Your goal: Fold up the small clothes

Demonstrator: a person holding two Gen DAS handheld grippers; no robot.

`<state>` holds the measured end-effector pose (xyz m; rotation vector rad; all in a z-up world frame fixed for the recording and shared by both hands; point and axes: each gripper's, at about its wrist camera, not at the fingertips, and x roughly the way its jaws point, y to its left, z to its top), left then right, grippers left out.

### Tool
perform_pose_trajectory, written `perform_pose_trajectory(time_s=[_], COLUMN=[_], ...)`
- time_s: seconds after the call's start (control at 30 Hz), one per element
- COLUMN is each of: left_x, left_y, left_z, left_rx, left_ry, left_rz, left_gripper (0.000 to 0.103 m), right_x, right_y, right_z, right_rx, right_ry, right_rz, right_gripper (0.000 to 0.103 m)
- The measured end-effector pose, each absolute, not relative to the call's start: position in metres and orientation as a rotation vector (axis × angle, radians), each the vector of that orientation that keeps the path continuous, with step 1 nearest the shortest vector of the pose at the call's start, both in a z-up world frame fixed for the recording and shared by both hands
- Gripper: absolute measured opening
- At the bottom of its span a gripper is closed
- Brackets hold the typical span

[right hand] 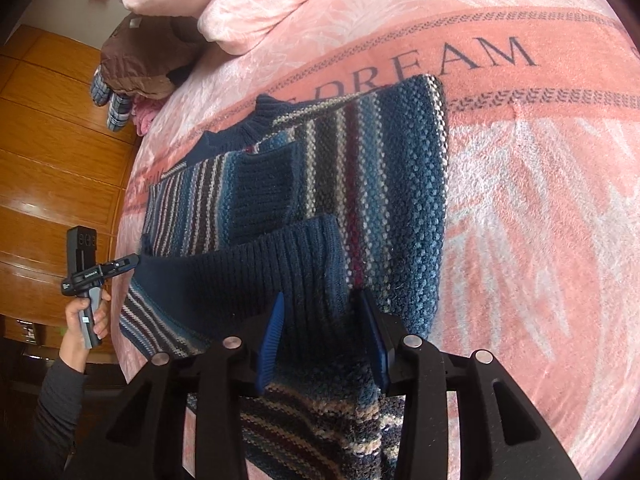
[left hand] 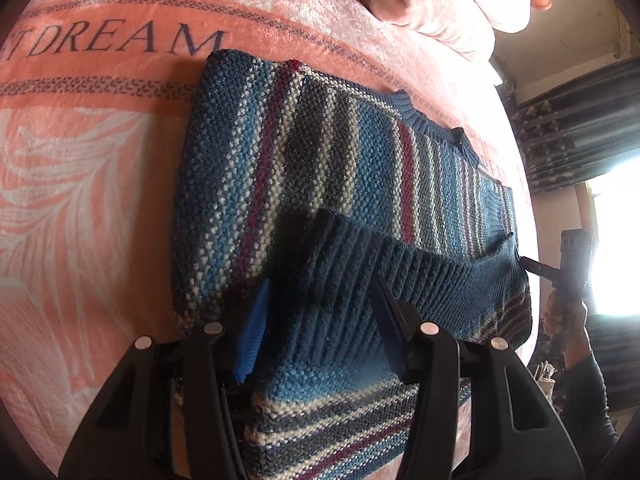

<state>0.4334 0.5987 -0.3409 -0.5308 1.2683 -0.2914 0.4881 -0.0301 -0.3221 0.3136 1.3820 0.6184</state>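
Observation:
A blue, white and maroon striped knit sweater (left hand: 320, 152) (right hand: 380, 184) lies on the bed, sleeves folded in, its collar (left hand: 420, 116) at the far end. Its dark ribbed hem (left hand: 420, 272) (right hand: 240, 280) is raised off the bed, stretched between both grippers. My left gripper (left hand: 320, 304) is shut on one end of the hem, the fabric bunched between its blue pads (left hand: 252, 332). My right gripper (right hand: 320, 304) is shut on the other end. Each gripper shows in the other view at the hem's corner: right gripper (left hand: 532, 266), left gripper (right hand: 128, 262).
A pink blanket (left hand: 80, 200) (right hand: 540, 200) lettered "DREAM" covers the bed. Folded pink bedding (left hand: 440, 0) (right hand: 248, 4) lies at the head. Brown and plaid clothes (right hand: 136, 68) sit at the bed's edge, by wooden panels (right hand: 52, 152). A dark curtain (left hand: 576, 128) and a bright window stand beyond.

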Motion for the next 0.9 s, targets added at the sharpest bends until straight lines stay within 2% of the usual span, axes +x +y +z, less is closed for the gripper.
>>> perform_pose_trajectory(time_s=[0.03,0.07,0.1,0.13,0.17,0.27,0.47,0.67,0.77,0.9], left_x=[0.433,0.432,0.431,0.429,0.428,0.419,0.398,0.398,0.415,0.447], left_y=[0.599,0.599,0.599,0.599,0.598,0.596,0.593,0.595,0.605,0.608], left_z=[-0.342,-0.342,-0.341,-0.339,-0.336,-0.324,-0.269,-0.207,-0.188,-0.175], left_rx=[-0.534,-0.529,-0.534,-0.523,-0.505,-0.502,-0.49,-0.465,-0.476,-0.474], left_ry=[1.266,1.261,1.255,1.249,1.234,1.185,1.007,0.85,0.809,0.801], left_rz=[-0.297,-0.295,-0.305,-0.304,-0.302,-0.324,-0.403,-0.431,-0.423,-0.388], left_gripper=[0.046,0.028,0.016,0.01,0.009,0.008,0.007,0.007,0.007,0.007], right_x=[0.488,0.487,0.486,0.484,0.483,0.476,0.46,0.46,0.475,0.508], right_y=[-0.029,-0.028,-0.028,-0.027,-0.027,-0.028,-0.028,-0.037,-0.034,-0.021], right_z=[-0.321,-0.321,-0.319,-0.316,-0.313,-0.305,-0.259,-0.188,-0.163,-0.154], right_rx=[0.307,0.301,0.285,0.267,0.256,0.235,0.162,0.129,0.115,0.104], right_ry=[1.379,1.377,1.369,1.358,1.35,1.323,1.207,0.981,0.902,0.894], right_rz=[0.621,0.625,0.624,0.622,0.622,0.626,0.635,0.631,0.619,0.599], right_gripper=[0.04,0.037,0.032,0.023,0.016,0.01,0.009,0.009,0.008,0.008])
